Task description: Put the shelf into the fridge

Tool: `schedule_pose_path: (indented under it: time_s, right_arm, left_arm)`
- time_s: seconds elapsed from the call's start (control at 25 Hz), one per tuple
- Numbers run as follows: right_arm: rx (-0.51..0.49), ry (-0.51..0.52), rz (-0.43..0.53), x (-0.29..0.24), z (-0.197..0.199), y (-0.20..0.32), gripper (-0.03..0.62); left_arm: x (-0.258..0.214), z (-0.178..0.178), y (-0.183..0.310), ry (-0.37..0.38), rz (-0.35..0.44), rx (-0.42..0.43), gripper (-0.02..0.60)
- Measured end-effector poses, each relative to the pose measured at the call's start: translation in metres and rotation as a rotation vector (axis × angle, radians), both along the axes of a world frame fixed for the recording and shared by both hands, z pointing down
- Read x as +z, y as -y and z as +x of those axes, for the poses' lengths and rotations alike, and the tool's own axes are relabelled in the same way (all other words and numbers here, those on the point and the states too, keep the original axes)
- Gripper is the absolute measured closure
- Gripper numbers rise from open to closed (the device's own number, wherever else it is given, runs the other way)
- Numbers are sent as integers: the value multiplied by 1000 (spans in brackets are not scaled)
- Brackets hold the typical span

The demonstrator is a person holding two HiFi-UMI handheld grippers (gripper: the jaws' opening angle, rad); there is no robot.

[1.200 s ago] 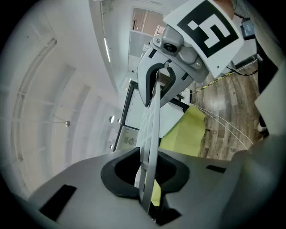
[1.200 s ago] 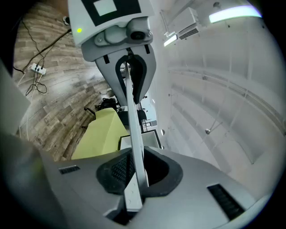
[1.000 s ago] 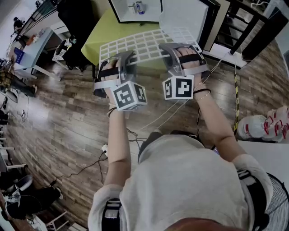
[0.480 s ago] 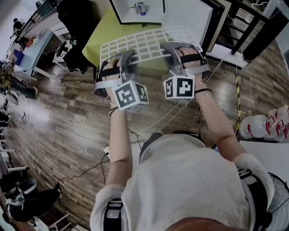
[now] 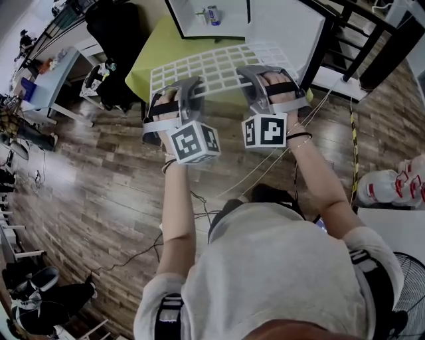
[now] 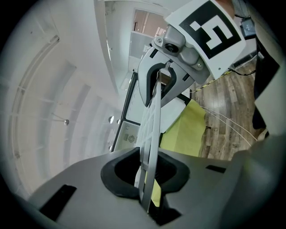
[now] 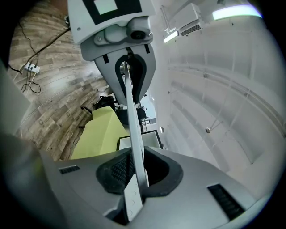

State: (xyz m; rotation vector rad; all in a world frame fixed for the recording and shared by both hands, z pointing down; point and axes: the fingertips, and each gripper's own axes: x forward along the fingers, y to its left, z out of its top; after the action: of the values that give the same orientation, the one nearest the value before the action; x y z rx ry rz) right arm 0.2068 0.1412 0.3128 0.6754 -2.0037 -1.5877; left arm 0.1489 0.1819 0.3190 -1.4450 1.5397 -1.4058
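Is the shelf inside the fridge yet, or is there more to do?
Not yet. Done: the white shelf is picked up, with the left claw and the right claw each shut on its near edge. In hand: it is held flat over the green table, facing the open fridge. Left: slide it inside and let go.

The fridge (image 5: pixel 229 25) runs off the head view's top edge, the item (image 5: pixel 211 14) inside is too small to name, and the left gripper (image 5: pixel 188 93) and right gripper (image 5: pixel 256 82) cover the shelf's (image 5: pixel 206 66) near edge.

Wood-plank floor (image 5: pixel 99 192), yellow-green table (image 5: pixel 143 56)
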Motion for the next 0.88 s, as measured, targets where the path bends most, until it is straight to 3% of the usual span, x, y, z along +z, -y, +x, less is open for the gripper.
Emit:
schedule_pose_path:
  time_s: [0.48, 0.88]
  right_arm:
    - [-5, -42, -10, 18, -35, 8, 540]
    - [-29, -19, -3, 19, -86, 66, 540]
  left_arm:
    - [19, -35, 8, -44, -20, -10, 508]
    - [19, -85, 65, -24, -17, -28, 508]
